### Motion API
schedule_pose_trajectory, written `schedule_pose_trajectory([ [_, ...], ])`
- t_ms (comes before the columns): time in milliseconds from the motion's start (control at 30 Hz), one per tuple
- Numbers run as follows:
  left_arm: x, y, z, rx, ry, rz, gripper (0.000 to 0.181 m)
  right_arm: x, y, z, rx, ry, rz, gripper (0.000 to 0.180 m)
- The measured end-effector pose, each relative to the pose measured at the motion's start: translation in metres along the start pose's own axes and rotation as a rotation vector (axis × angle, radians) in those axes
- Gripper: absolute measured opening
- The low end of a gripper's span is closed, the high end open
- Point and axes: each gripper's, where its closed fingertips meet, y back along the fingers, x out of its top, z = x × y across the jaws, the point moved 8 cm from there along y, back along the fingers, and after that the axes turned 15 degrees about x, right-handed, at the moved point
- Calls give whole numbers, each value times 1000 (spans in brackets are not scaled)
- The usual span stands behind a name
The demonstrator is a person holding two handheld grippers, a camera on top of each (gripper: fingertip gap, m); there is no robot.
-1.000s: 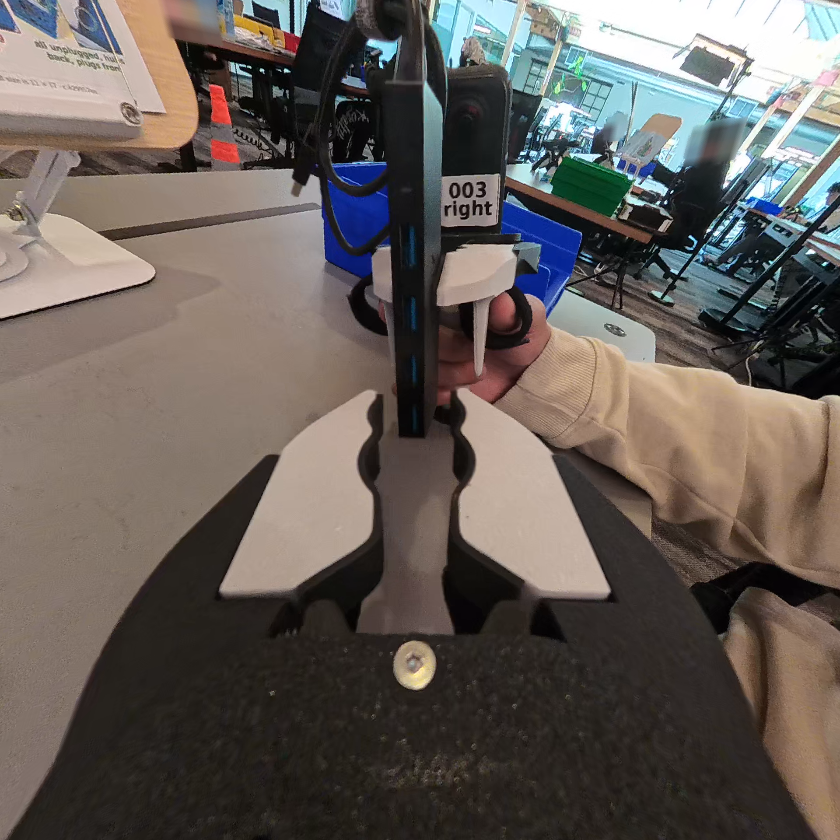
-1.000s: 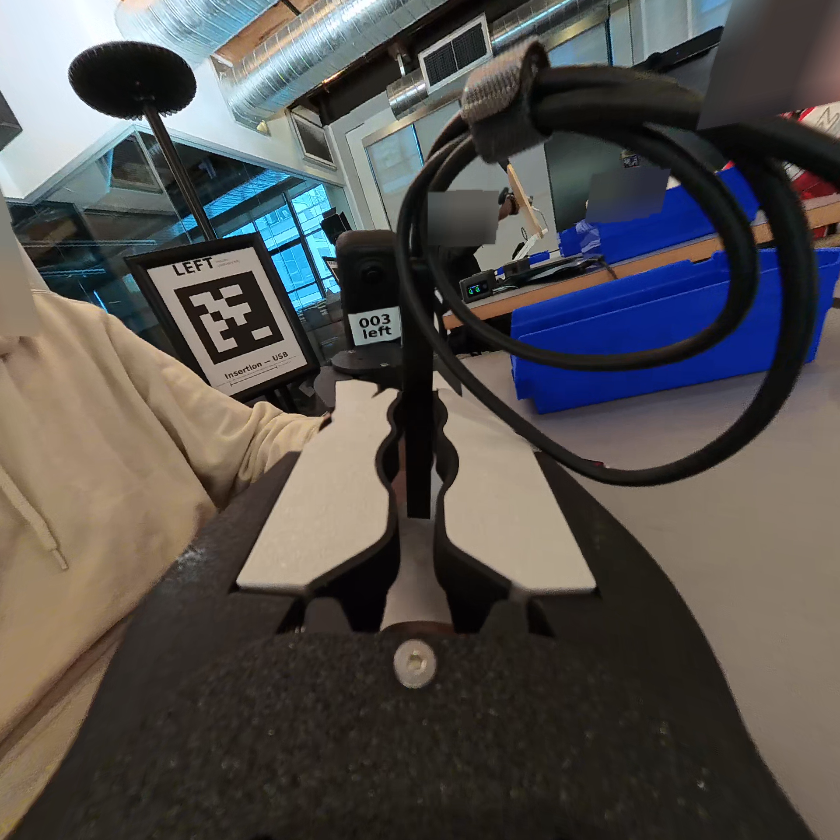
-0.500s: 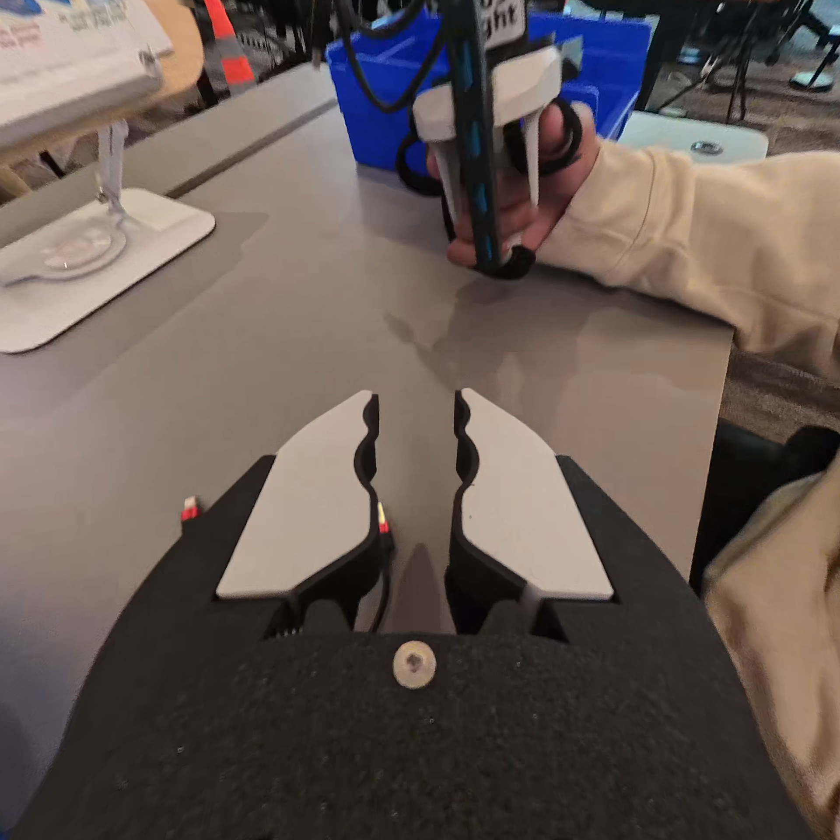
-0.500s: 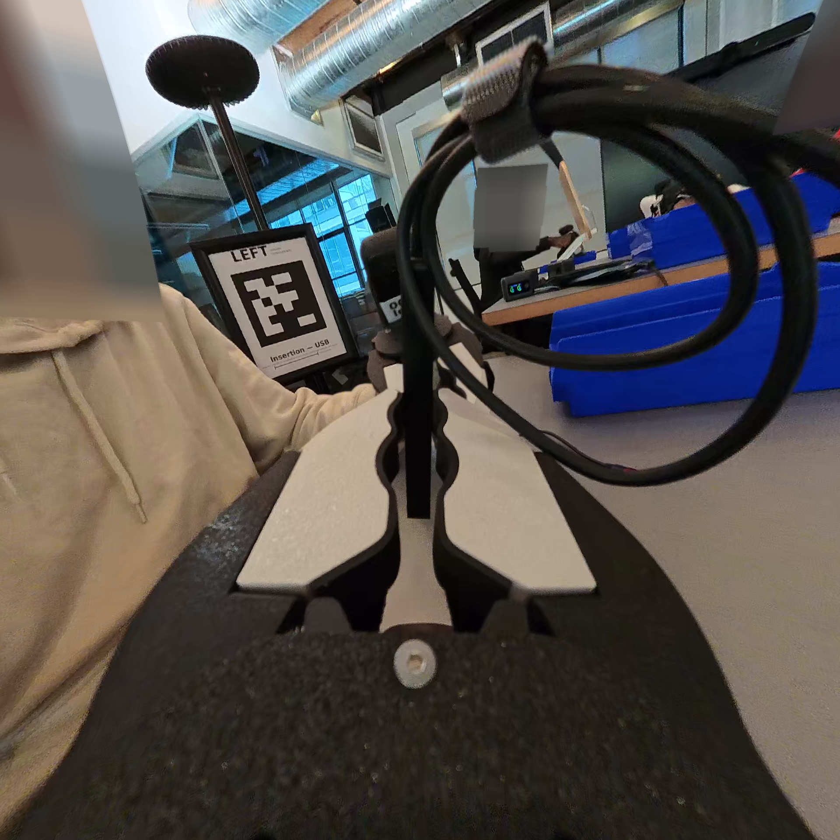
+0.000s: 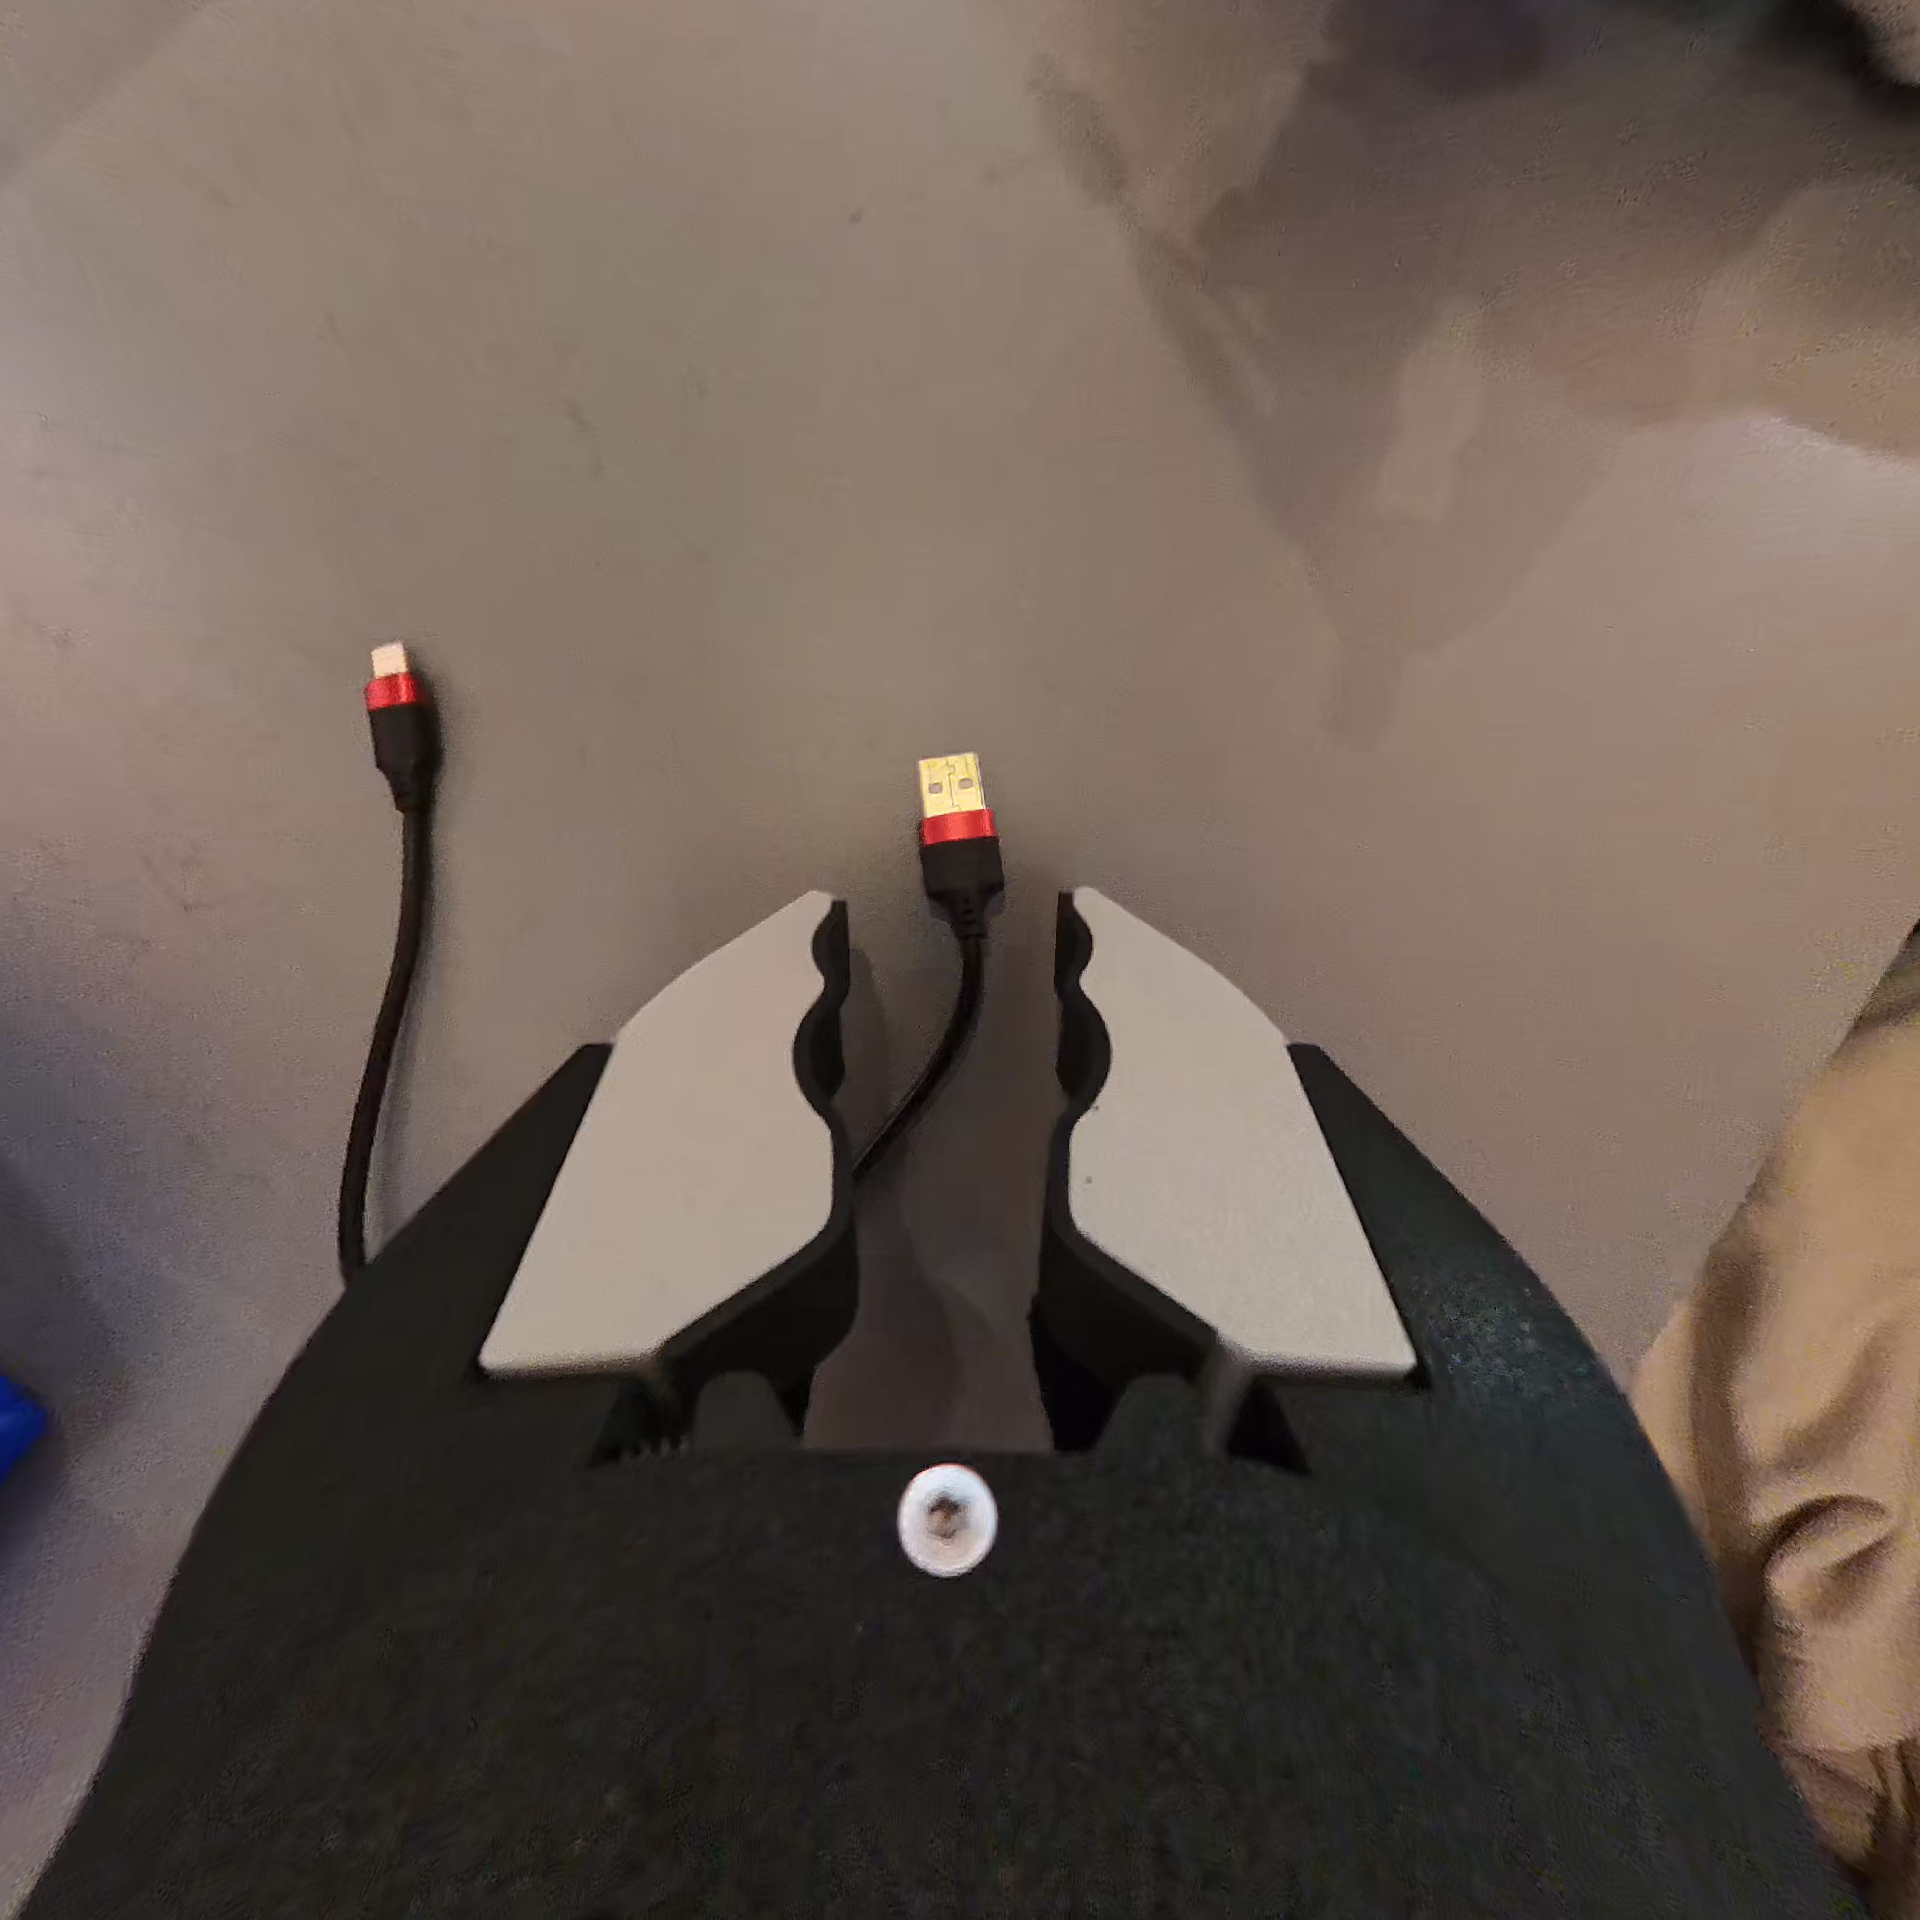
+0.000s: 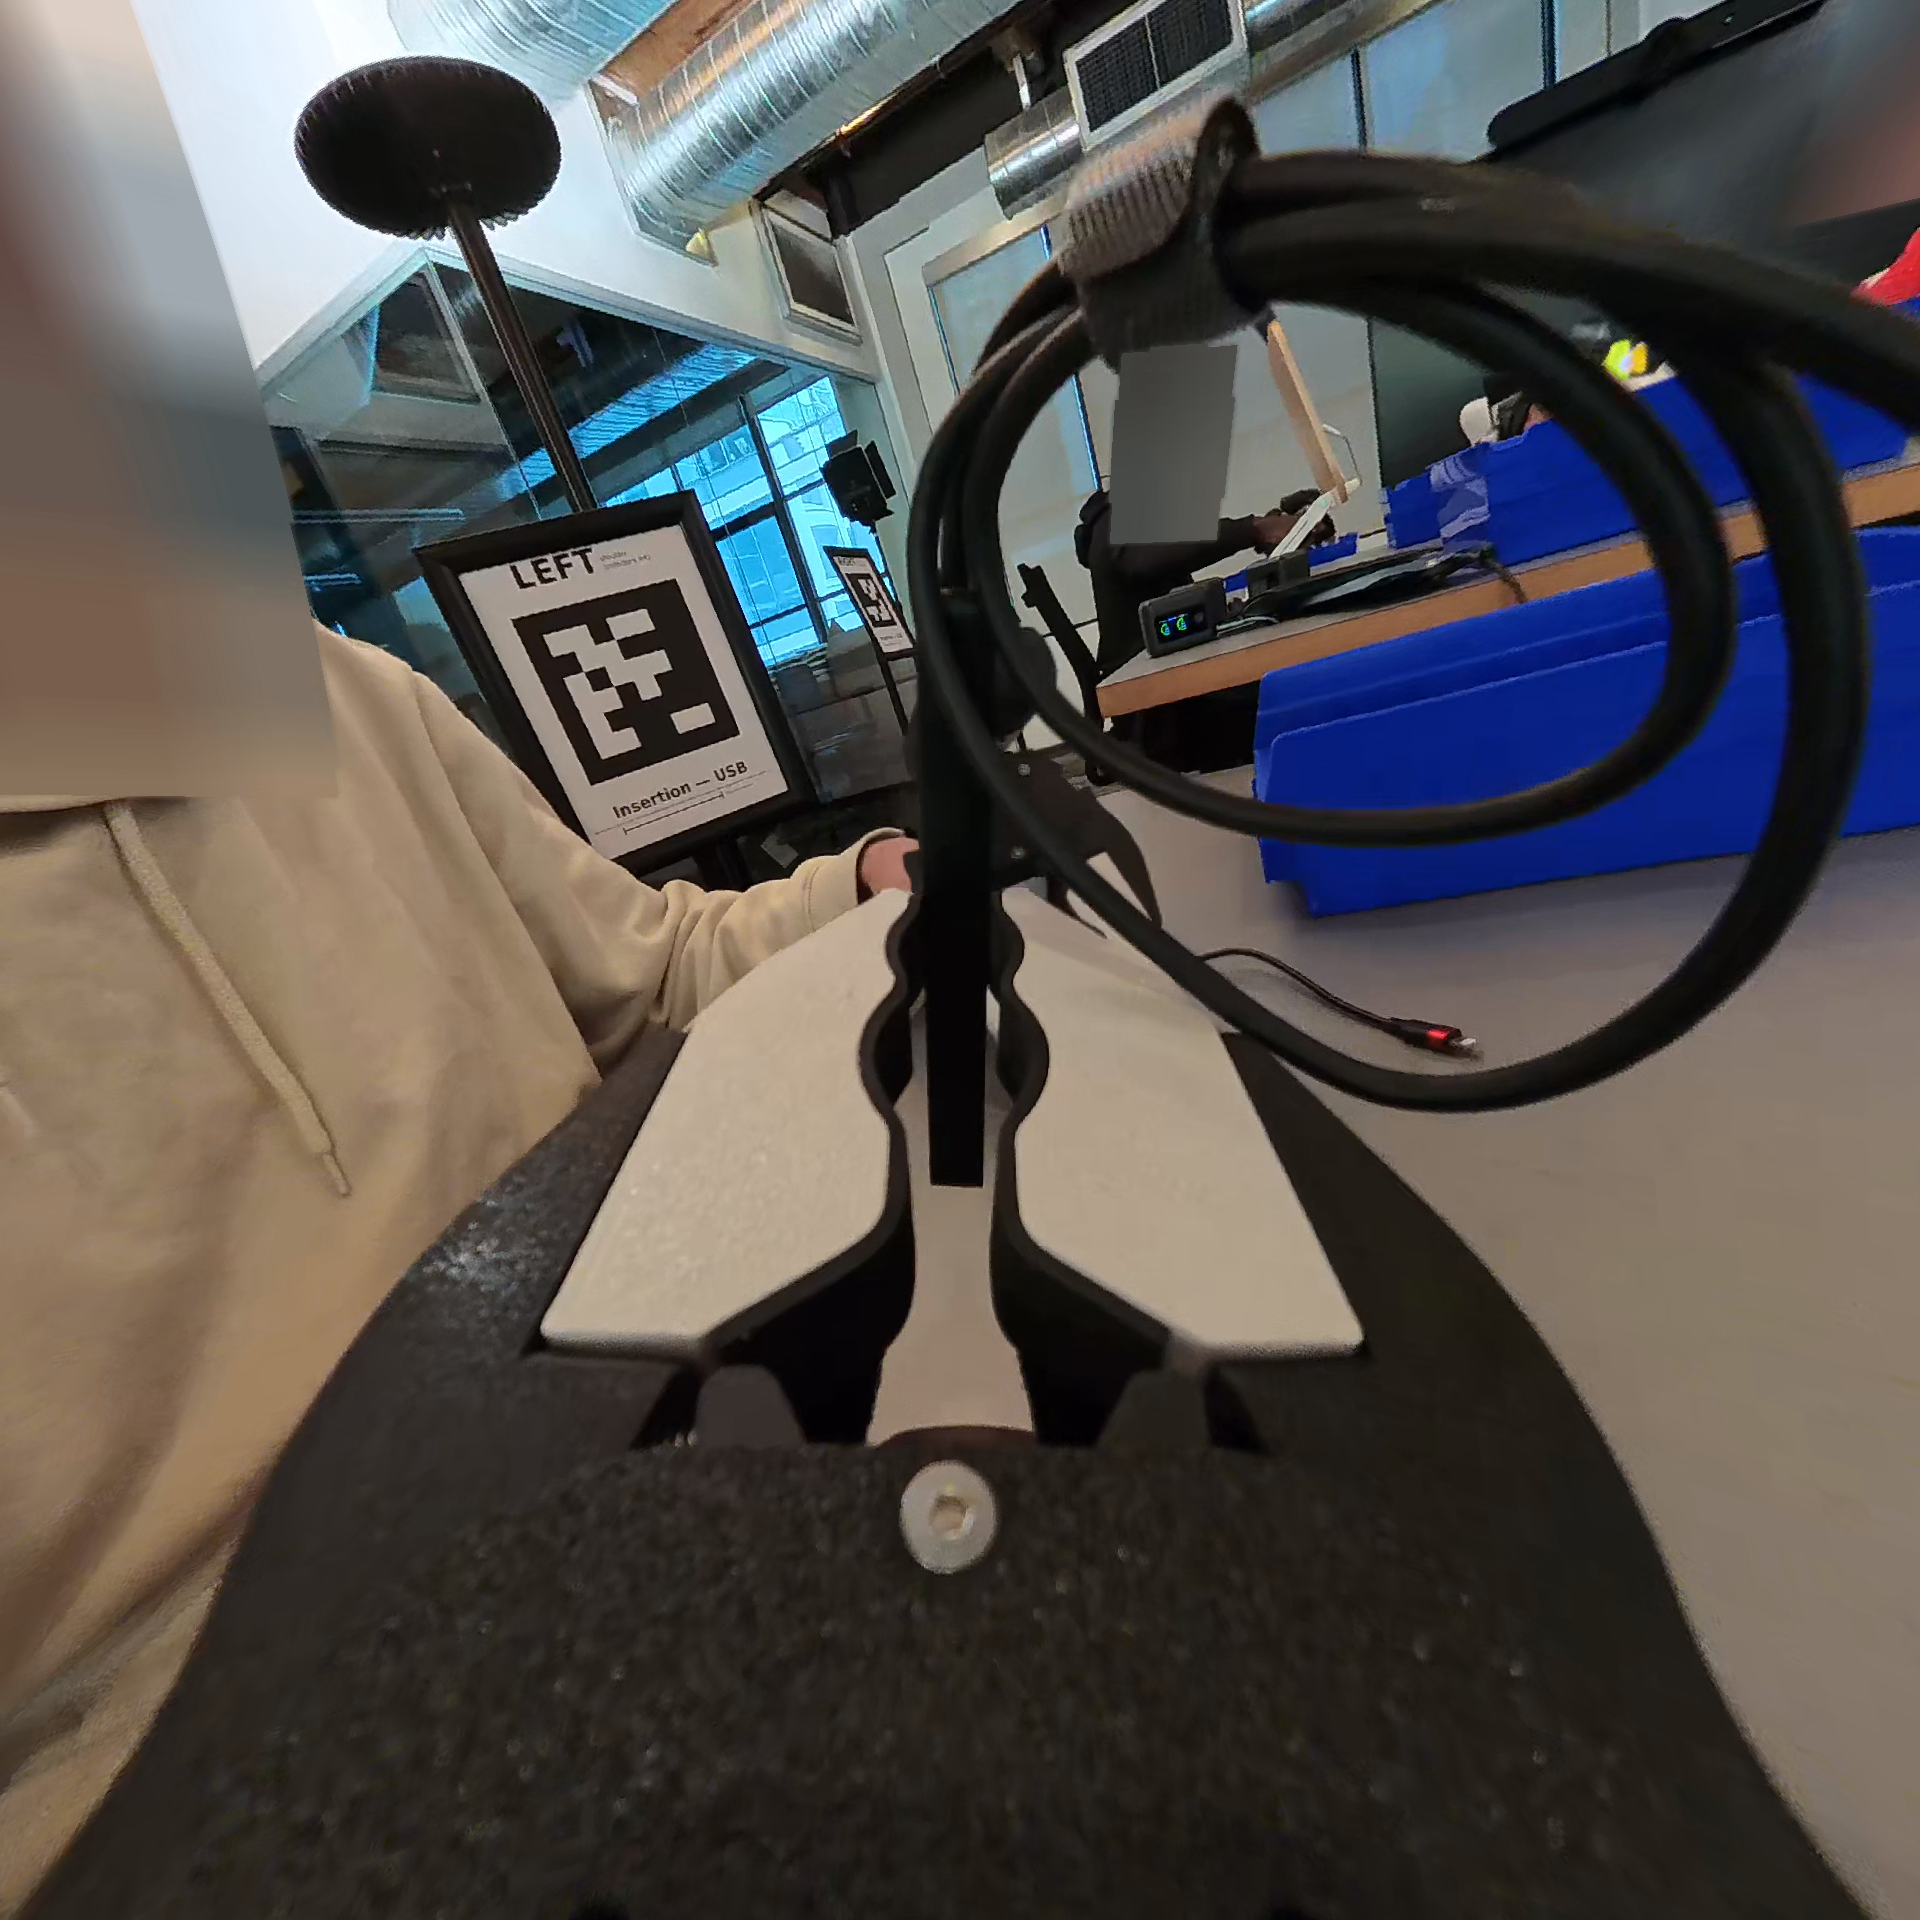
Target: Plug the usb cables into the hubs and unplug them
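Grey tabletop [image 5: 727,364] under both grippers, USB cable lying loose

Nearest, the left gripper [image 5: 951,914] gapes, now tipped down over the gold USB-A plug [image 5: 954,805] lying between its fingertips, ungrasped; its small plug [image 5: 393,691] lies leftward. Right gripper [image 6: 951,930] stays clenched on the black hub [image 6: 954,987], cord [image 6: 1507,644] coiled above. Beyond, blue bins [image 6: 1558,717], contents hidden

Left tool swings down to the cable

The left tool [image 5: 951,914] has let go of the hub, tipped toward the table [image 5: 727,364], and now hangs spread above the gold USB plug [image 5: 953,795]; a smaller red-collared plug [image 5: 393,691] has come into sight.
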Motion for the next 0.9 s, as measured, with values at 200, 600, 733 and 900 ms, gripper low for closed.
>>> schedule_pose_trajectory([
  [200, -11, 0, -1, -19, 6, -29, 11, -1, -3, 0, 5, -9, -13, 11],
  [600, 11, 37, 12, -191, -37, 204, 3, 0, -1, 0, -18, -6, -8, 11],
  [733, 27, 63, 2, -490, 153, 387, 2, 2, -2, -4, -17, 19, -22, 11],
  [900, 48, 70, -10, -789, 307, 460, 3, 5, -8, -9, -17, 76, -40, 11],
])
